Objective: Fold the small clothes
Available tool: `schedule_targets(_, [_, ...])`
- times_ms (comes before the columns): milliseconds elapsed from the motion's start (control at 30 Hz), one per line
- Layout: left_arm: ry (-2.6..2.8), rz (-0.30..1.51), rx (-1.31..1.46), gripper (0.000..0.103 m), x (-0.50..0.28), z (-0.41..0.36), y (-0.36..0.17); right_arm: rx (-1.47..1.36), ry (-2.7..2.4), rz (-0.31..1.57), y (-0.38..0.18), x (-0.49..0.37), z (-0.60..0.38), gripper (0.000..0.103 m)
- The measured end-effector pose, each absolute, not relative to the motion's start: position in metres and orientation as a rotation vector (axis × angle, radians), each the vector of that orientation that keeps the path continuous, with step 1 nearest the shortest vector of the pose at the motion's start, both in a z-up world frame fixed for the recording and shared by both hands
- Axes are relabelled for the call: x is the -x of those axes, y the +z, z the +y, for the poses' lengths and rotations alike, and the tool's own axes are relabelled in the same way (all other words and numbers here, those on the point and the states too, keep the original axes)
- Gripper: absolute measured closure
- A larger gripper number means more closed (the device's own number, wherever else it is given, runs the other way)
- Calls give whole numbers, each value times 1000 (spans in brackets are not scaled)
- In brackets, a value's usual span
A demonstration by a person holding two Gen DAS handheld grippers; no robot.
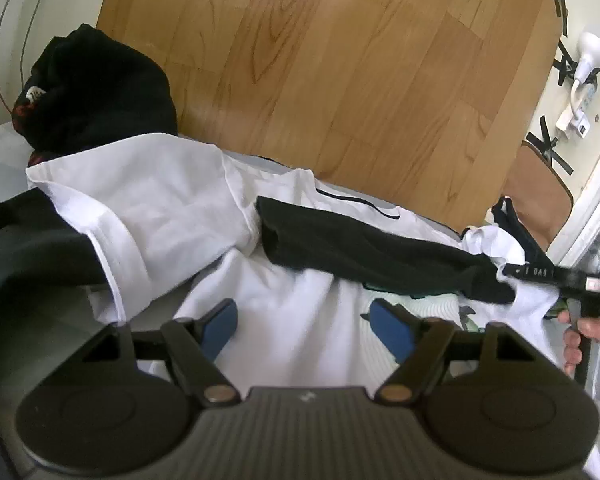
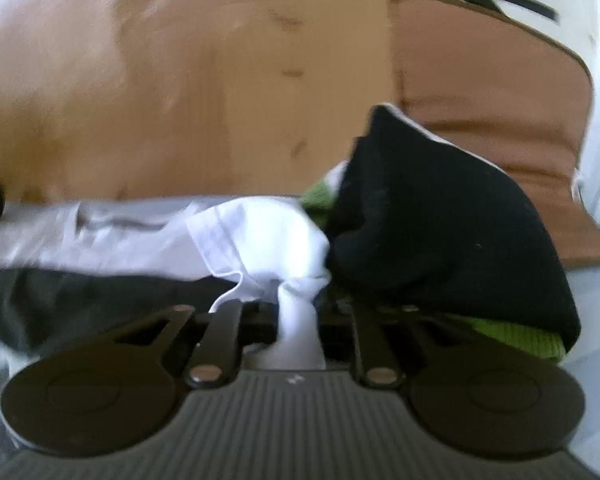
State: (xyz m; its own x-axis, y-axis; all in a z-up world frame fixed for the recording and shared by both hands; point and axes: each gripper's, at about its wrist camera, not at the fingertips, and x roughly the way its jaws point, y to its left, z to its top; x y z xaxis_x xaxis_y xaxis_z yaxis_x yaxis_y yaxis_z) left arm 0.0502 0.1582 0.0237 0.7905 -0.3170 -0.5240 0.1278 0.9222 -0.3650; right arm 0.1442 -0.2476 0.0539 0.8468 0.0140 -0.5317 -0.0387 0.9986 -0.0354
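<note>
1. The right gripper [image 2: 298,320] pinches a bunched corner of the white garment [image 1: 172,200], which sprawls across the bed under a black garment [image 1: 364,248].
2. The left gripper [image 1: 304,328] hovers above it, jaws spread and empty.
3. Best next: clamp a second corner, then pull it taut and clear before folding.

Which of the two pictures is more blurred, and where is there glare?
Right wrist view: strongly blurred overall, the wooden floor smeared, with white glare at top left. Left wrist view: mostly sharp, the floorboards clear, edges bent by the fisheye lens.
</note>
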Motion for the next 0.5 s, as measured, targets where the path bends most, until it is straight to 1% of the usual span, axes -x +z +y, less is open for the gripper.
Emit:
schedule_targets(33, [-244, 616, 322, 28, -50, 159, 24, 85, 35, 550, 58, -138, -243, 53])
schedule_targets(67, [-243, 615, 323, 28, -50, 158, 24, 101, 38, 521, 65, -130, -240, 45])
schedule_targets(100, [-243, 615, 324, 28, -50, 159, 24, 95, 39, 465, 73, -120, -240, 43])
schedule_targets(200, [-239, 616, 326, 28, -50, 157, 24, 42, 69, 306, 92, -94, -240, 43])
schedule_targets(267, [-239, 616, 324, 27, -50, 157, 24, 20, 120, 300, 89, -91, -237, 46])
schedule_targets(300, [-239, 616, 324, 27, -50, 157, 24, 11, 141, 351, 82, -97, -236, 53])
schedule_targets(333, [-239, 616, 323, 27, -50, 157, 24, -31, 145, 433, 70, -110, -238, 58])
schedule_targets(400, [-238, 615, 321, 26, -50, 157, 24, -198, 187, 620, 35, -138, -250, 56])
schedule_targets(433, [-238, 616, 322, 26, -50, 157, 24, -222, 207, 585, 32, -137, -252, 56])
schedule_targets(500, [-237, 617, 325, 26, -50, 158, 24, -198, 196, 622, 40, -138, -247, 55])
